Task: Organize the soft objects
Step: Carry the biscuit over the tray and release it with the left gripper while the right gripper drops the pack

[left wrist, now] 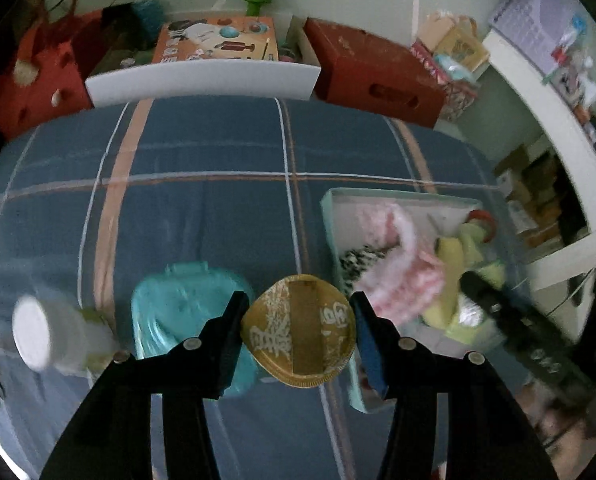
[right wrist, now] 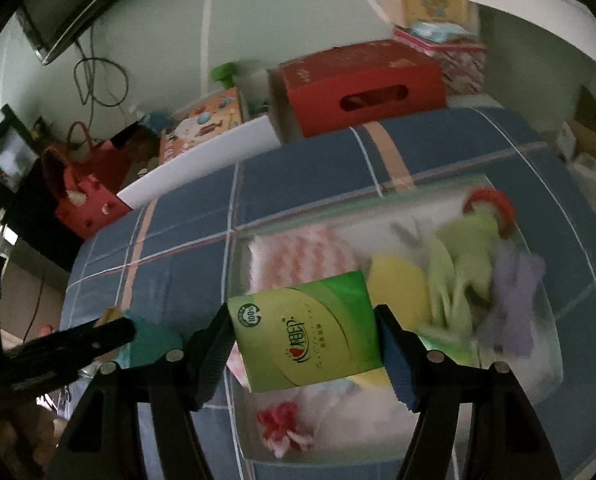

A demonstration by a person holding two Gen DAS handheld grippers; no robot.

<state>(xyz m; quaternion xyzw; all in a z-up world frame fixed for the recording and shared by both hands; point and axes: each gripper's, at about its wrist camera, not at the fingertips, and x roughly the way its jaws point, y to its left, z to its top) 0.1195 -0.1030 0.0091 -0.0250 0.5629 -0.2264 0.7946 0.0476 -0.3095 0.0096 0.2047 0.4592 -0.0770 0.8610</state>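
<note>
1. The landmark is the clear storage bin [right wrist: 553, 344], which sits on a blue plaid bedspread [left wrist: 202, 216] and already holds soft things.
2. The left gripper [left wrist: 298, 328] is clamped on a gold pouch [left wrist: 298, 330] with pale printed characters and a brown band down its middle; one finger presses each side of it.
3. That pouch hangs just left of the bin's near-left corner, above the bedspread rather than over the bin.
4. The right gripper [right wrist: 303, 334] pinches a green tissue pack [right wrist: 305, 332] between its two fingers, tilted, over the near-left part of the bin.
5. Inside the bin, a pink-and-white knit cloth [right wrist: 298, 260] lies toward the far-left side, with a yellow sponge [right wrist: 397, 288] just right of the tissue pack.
6. Further right in the bin are pale green fabric [right wrist: 461, 272] and a lilac cloth [right wrist: 513, 292]; motion blur makes their shapes hard to read, so these may be several pieces.
7. A pink pom-pom item [right wrist: 282, 428] lies at the bin's near edge.
8. Left of the bin, a teal lidded container [left wrist: 186, 308] rests on the bedspread, and a white cylinder [left wrist: 38, 332] lies further left still.
</note>
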